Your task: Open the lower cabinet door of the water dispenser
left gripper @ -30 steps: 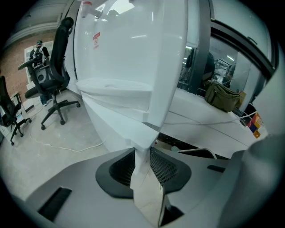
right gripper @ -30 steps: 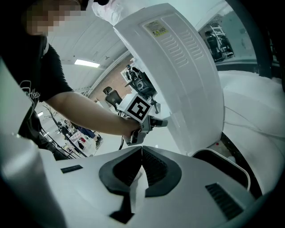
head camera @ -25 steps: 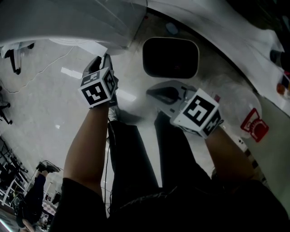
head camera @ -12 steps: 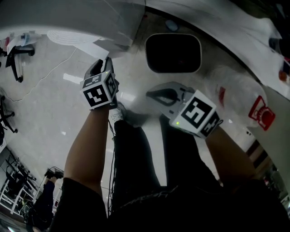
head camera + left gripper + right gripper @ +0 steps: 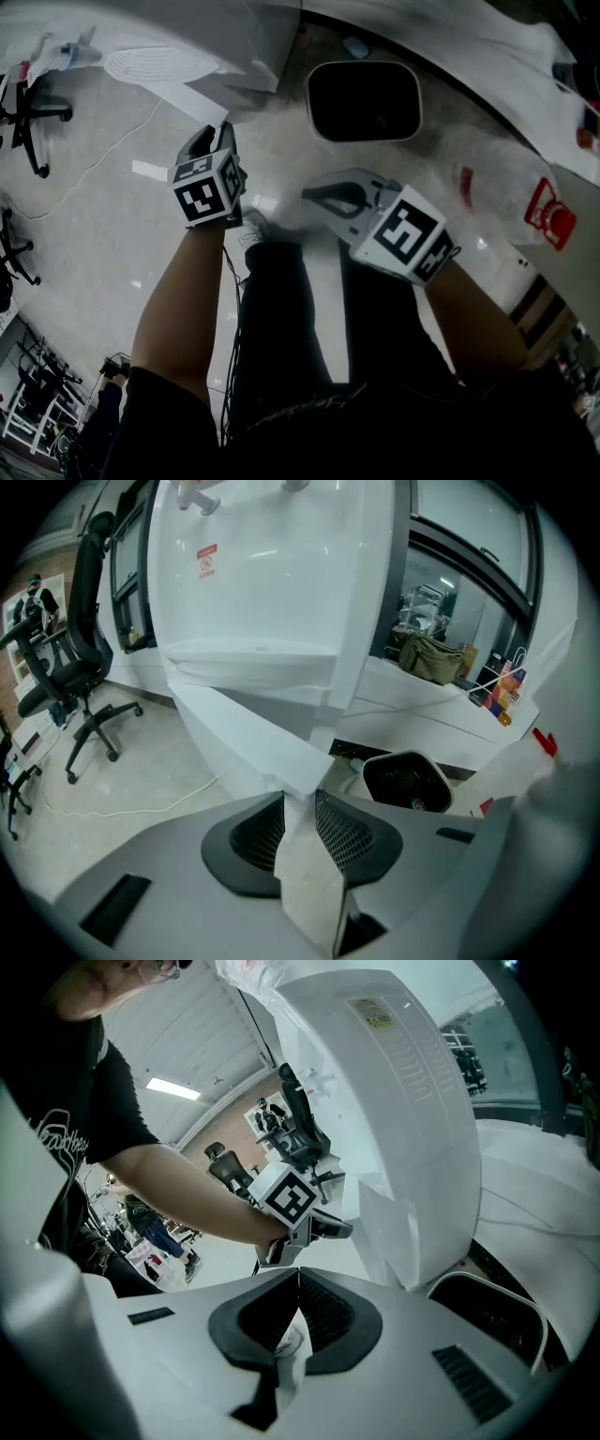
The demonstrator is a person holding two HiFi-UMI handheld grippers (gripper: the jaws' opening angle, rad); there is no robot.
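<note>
1. Now, the left gripper (image 5: 298,803) pinches the free edge of the lower cabinet door (image 5: 244,728), already swung off the water dispenser (image 5: 272,574).
2. The door's edge runs from the jaws to upper left in the left gripper view.
3. The right gripper (image 5: 297,1283) has its jaws pressed together, seemingly empty, well apart at right; the left hand is nearer.
4. Count: one dispenser, one door, two grippers, one dark-mouthed bin (image 5: 364,100)

lower cabinet door (image 5: 246,731) | white panel | swung open from water dispenser (image 5: 272,574)
</note>
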